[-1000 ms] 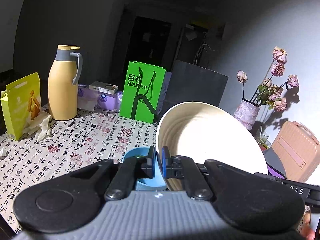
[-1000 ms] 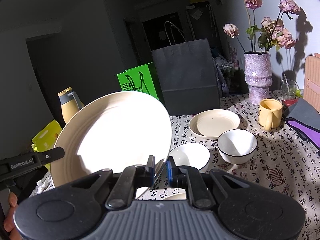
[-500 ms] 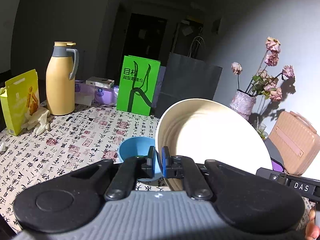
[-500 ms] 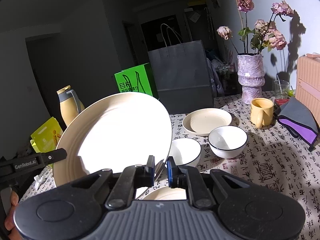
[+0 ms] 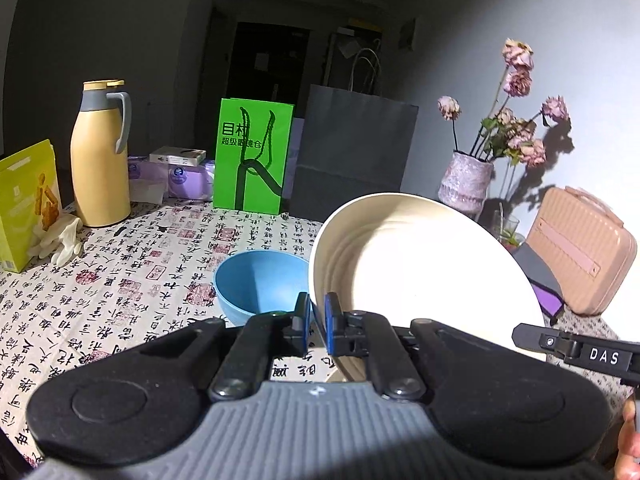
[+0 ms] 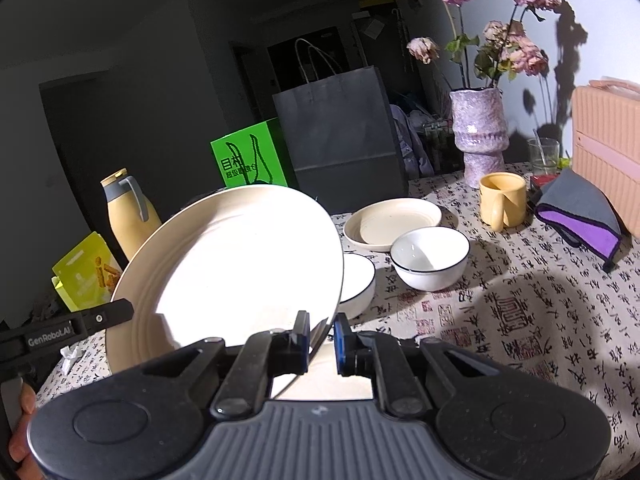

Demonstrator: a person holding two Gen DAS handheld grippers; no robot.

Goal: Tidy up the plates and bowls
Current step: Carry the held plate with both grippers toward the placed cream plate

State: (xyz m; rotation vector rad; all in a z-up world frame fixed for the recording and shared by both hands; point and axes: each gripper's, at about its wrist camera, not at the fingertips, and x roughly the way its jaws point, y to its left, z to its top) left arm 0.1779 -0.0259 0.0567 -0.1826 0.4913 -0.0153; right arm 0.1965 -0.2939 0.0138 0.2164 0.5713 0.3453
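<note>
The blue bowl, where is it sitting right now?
In the left wrist view, the blue bowl sits on the patterned tablecloth, just left of the tilted cream plate and in front of the green bag.

A yellow thermos jug (image 5: 102,160) with a grey handle stands far left of the left claw, beside a yellow-green snack bag (image 5: 26,204) and a pair of white gloves (image 5: 60,236). Straight ahead, a green paper bag (image 5: 252,156) stands next to a taller dark paper bag (image 5: 352,152). Ahead and right of the right claw are a purple vase (image 6: 478,132) of dried roses, a yellow mug (image 6: 502,200), a drinking glass (image 6: 543,156), a grey-and-purple cloth (image 6: 578,210) and a pink case (image 6: 608,152), all on the calligraphy-print desk (image 6: 520,300).
</note>
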